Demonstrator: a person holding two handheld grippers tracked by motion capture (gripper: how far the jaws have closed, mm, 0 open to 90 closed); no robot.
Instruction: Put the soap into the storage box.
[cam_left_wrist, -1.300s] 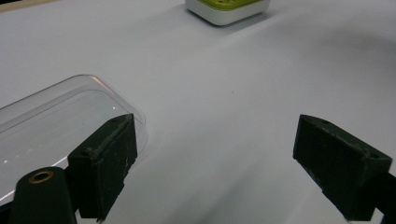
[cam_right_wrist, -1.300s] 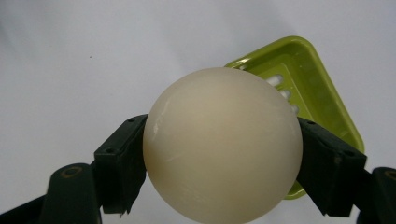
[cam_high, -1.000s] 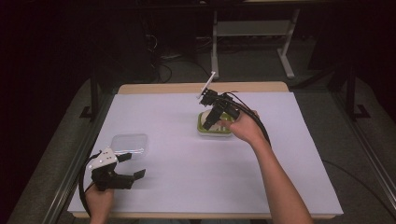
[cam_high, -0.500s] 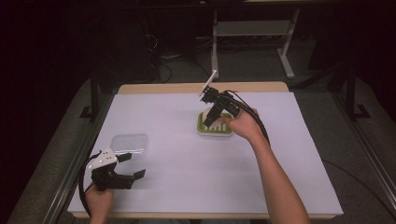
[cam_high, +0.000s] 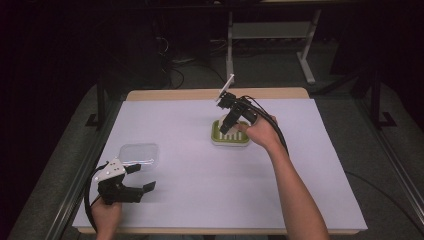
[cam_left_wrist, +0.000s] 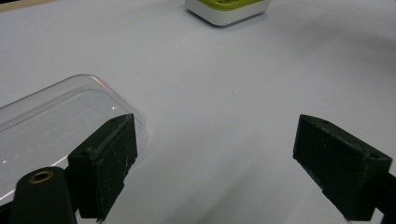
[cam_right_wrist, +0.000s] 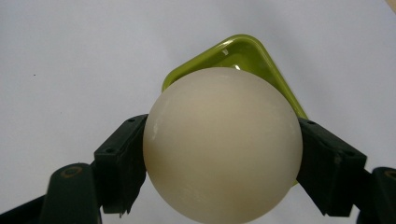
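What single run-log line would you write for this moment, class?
right gripper: shut on cream ball, over green tray | left gripper: open, holding nothing, beside clear lid | table: white cover

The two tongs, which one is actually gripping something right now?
The right tongs, shut on the cream ball over the green tray. The left tongs gape open beside the clear lid.

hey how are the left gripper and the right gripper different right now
The left gripper is open, its jaws wide apart with nothing between them; the right gripper is shut on a cream ball. The left sits near the table's front edge beside a clear lid; the right is farther back, over a green tray. Both have black jaws.
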